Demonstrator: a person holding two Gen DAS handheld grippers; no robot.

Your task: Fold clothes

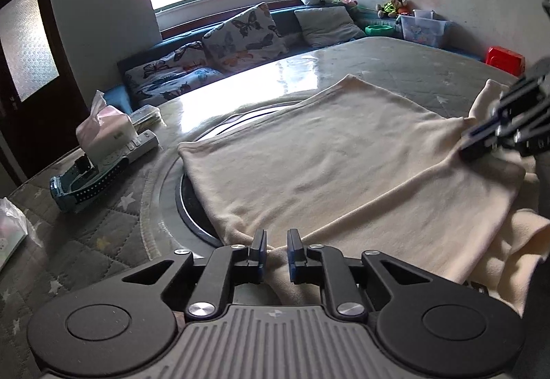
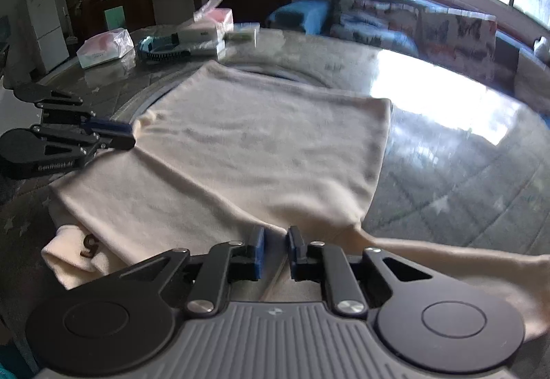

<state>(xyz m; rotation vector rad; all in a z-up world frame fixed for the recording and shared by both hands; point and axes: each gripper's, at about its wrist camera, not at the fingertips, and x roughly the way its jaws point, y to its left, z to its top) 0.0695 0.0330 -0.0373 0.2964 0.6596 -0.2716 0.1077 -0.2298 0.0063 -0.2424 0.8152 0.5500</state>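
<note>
A cream garment lies across the round table, its near edges bunched between the narrowly parted left gripper and right gripper.

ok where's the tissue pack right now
In the left wrist view, the tissue pack sits at the table's left edge, on a white power strip, left of the cream garment.

"GenRobot.AI" on left gripper; "9" on garment

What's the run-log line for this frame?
task: fold clothes | left tool: shut on cream garment edge | right tool: shut on opposite edge | garment: partly folded on table
</note>
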